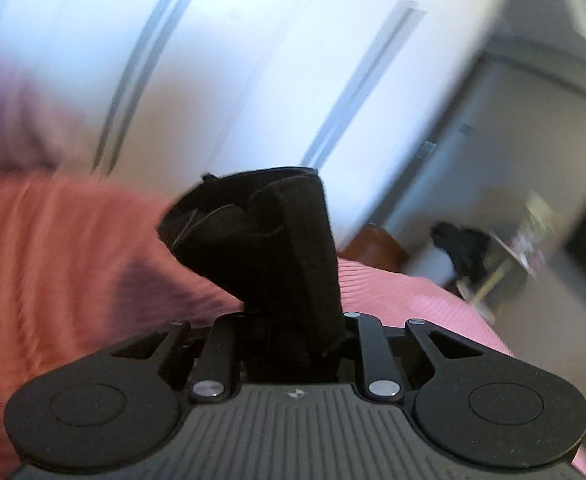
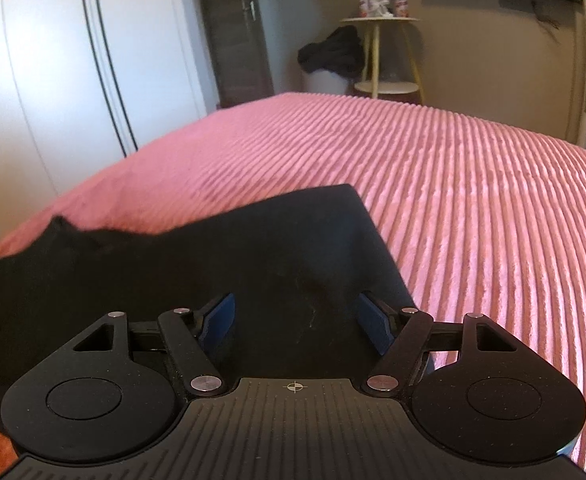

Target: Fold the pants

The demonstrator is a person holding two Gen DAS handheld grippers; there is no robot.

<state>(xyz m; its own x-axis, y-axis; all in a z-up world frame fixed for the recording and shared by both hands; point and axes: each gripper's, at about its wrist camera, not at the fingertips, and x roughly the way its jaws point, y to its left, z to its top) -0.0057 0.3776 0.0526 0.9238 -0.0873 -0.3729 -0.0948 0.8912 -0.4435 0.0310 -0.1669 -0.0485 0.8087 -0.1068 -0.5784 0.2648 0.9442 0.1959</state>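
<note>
Black pants (image 2: 253, 264) lie on the pink ribbed bed (image 2: 473, 184), long axis running leftward. Left gripper (image 1: 293, 320) pinches a bunched end, raised clear of the bed. Right gripper (image 2: 293, 324), jaws wide apart, hovers over the flat end.

A pink ribbed bedspread (image 2: 433, 184) covers a bed. Behind it stand white wardrobe doors (image 2: 53, 60), a brown door (image 2: 237, 32), and a small round table (image 2: 381, 24) beside a dark heap of clothes (image 2: 333, 54).
</note>
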